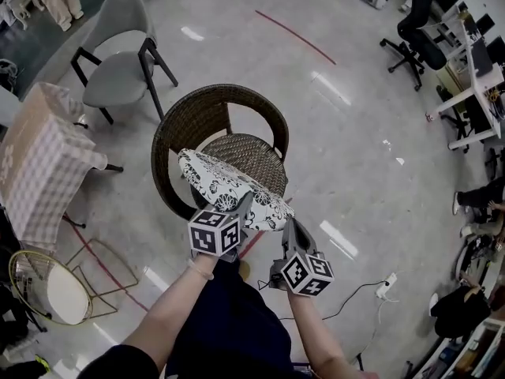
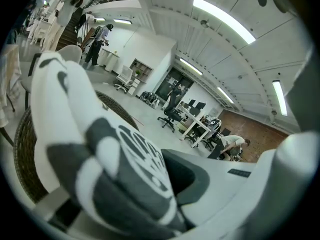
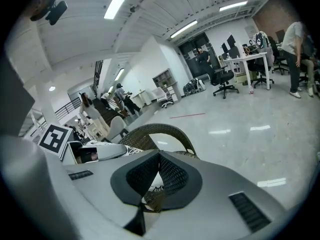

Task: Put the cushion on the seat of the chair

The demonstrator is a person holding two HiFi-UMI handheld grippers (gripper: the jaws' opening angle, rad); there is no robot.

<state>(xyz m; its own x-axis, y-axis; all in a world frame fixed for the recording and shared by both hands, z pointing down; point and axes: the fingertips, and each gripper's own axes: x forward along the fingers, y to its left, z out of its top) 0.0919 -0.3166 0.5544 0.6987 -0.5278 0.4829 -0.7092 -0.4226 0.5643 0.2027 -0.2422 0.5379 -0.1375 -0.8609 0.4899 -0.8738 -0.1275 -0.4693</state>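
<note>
Glossy floor (image 1: 355, 133) | cushion (image 1: 225, 181) over wicker chair (image 1: 175, 133) | left gripper (image 1: 248, 201), right gripper (image 1: 289, 223) both clamp cushion

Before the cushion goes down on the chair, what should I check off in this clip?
1. Grip of left claw on the cushion: ok, shut on it.
2. Grip of right claw on the cushion's edge: ok, shut on it.
3. Wicker seat bare: ok, as far as it shows.
4. Cushion flat on the seat: not ok, it hangs bunched over the front.
5. Floor cable away from the chair: ok.
</note>
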